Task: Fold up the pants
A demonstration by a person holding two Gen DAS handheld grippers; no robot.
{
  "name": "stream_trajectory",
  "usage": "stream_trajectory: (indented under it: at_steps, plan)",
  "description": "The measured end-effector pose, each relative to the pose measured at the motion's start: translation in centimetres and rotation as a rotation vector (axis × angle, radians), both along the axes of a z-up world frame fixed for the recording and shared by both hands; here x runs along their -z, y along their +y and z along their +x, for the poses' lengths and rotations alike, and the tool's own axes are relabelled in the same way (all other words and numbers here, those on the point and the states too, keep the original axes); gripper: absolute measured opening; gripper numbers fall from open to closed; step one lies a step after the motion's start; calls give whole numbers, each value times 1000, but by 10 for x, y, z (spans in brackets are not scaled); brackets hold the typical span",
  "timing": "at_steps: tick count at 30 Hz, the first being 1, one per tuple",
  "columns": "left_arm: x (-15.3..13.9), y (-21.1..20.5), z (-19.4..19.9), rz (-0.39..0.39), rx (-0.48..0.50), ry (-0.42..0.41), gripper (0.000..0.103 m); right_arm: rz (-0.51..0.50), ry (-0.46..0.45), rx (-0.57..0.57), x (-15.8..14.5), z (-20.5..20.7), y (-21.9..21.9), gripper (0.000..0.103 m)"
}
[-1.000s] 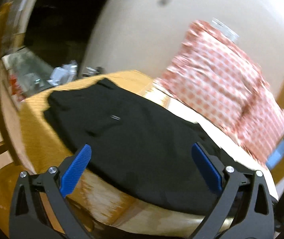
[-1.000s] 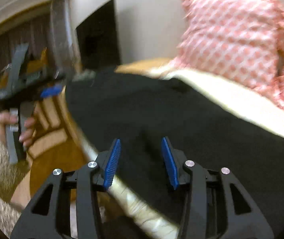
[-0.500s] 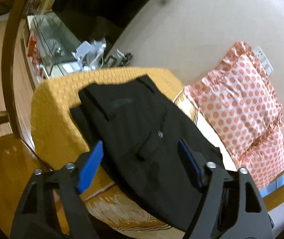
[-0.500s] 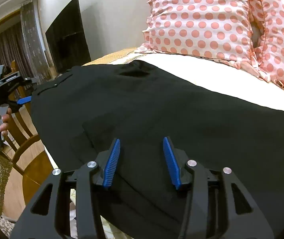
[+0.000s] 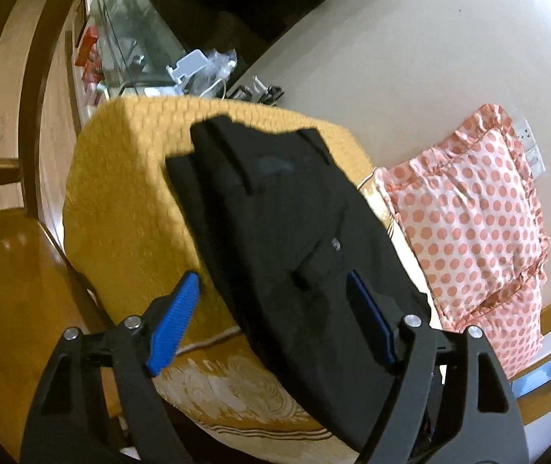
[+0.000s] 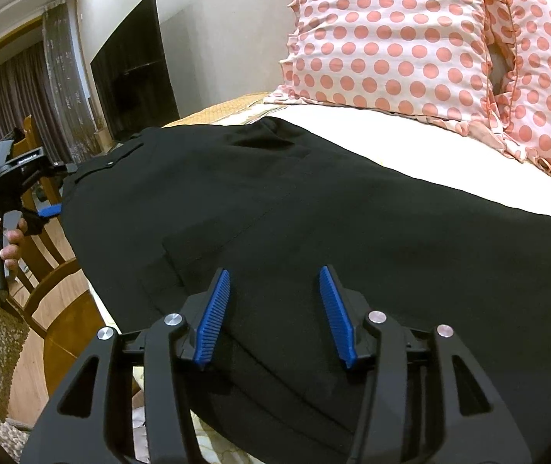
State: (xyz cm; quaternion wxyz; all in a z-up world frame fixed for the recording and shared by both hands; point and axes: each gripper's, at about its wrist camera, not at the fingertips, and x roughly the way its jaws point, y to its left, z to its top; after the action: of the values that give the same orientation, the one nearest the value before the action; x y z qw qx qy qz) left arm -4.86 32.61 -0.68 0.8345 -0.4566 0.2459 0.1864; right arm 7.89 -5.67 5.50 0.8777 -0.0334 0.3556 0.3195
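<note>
Black pants spread on a bed, two grippers hovering

At far left a wooden chair [image 5: 1, 290]. The left gripper [image 5: 271, 284] hangs wide open, empty, above the yellow bedspread [image 5: 121, 193] and pants [image 5: 287, 232]. The pants lie flat along the bed edge. The right gripper [image 6: 275, 274], half open, hovers over them. Polka-dot pillows [image 6: 410, 34] sit right
</note>
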Motion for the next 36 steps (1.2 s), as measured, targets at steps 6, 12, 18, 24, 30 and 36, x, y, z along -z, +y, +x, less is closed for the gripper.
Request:
stream_trajectory:
  at_steps: [6, 12, 18, 24, 30, 36]
  plan:
    - [-14, -10, 3, 23, 30, -9, 81, 2, 1, -1, 0, 1, -1, 52]
    - [-23, -15, 11, 13, 79, -57, 82, 4, 1, -3, 0, 0, -1, 54]
    - [-16, 5, 13, -73, 36, -79, 75, 13, -1, 2, 0, -1, -1, 55]
    - [0, 20, 14, -105, -23, -38, 26, 50, 4, 23, -2, -4, -12, 58]
    - [-47, -9, 32, 157, 51, -14, 15, 113, -13, 83, -9, -12, -45, 59]
    - [-126, -108, 73, 443, 263, -85, 13, 164, -70, 218, -21, -24, -104, 63]
